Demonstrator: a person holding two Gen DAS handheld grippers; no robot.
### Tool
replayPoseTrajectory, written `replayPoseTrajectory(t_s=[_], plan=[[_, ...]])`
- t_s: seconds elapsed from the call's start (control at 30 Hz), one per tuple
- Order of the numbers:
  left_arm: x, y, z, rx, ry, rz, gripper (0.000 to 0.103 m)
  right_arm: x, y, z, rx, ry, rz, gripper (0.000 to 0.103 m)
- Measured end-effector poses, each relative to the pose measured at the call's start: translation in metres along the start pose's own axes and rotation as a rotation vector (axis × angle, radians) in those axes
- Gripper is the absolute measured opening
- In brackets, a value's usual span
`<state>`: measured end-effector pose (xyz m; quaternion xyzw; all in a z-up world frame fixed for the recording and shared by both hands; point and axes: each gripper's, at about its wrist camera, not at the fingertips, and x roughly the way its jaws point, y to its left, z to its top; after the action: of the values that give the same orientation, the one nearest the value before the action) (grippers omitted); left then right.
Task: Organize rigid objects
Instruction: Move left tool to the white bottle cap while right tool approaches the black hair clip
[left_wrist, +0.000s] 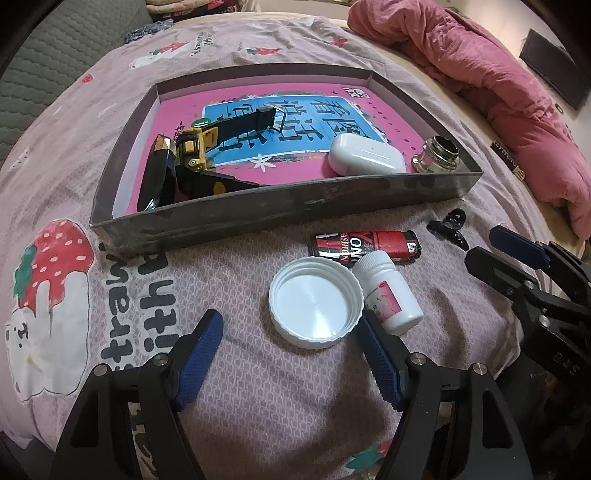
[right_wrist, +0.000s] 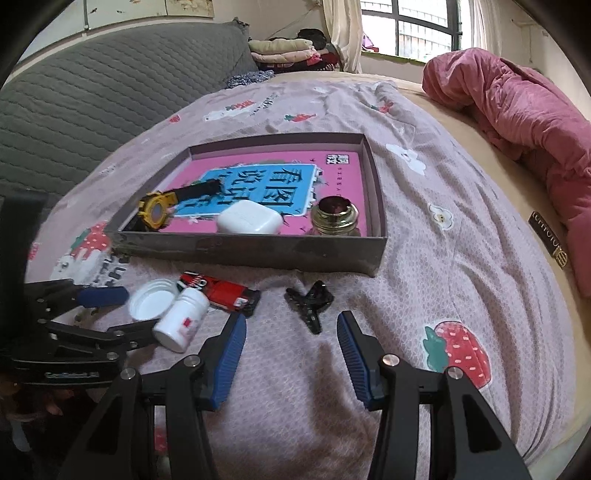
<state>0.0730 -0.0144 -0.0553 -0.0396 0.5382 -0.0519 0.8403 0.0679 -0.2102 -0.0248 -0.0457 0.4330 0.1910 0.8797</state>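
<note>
A shallow grey box with a pink printed floor lies on the bedsheet. It holds a yellow watch, a white earbud case, a small glass jar and a black angular object. In front of the box lie a white lid, a tipped white pill bottle, a red lighter and a black clip. My left gripper is open, its fingers either side of the lid's near edge. My right gripper is open just short of the clip.
A rumpled pink quilt lies along the right side of the bed. A grey quilted headboard stands at the left, with folded clothes under a window behind. The sheet has strawberry prints.
</note>
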Motion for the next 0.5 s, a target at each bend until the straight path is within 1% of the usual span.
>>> replayPoseTrajectory(t_s=[0.07,0.2,0.33,0.5], plan=[[0.001,0.0,0.001,-0.002,-0.001,0.001,0.076,0.005,-0.003,0.0,-0.005,0.003,-0.005,0.051],[0.003,0.002,0.005,-0.019,-0.004,-0.005,0.076,0.016,-0.006,0.002,-0.045,0.005,-0.048,0.051],[0.005,0.004,0.007,-0.026,-0.007,-0.006,0.076,0.024,-0.004,0.006,-0.101,-0.01,-0.064,0.051],[0.007,0.006,0.007,-0.037,-0.006,-0.014,0.076,0.034,0.0,0.006,-0.138,-0.002,-0.086,0.051]])
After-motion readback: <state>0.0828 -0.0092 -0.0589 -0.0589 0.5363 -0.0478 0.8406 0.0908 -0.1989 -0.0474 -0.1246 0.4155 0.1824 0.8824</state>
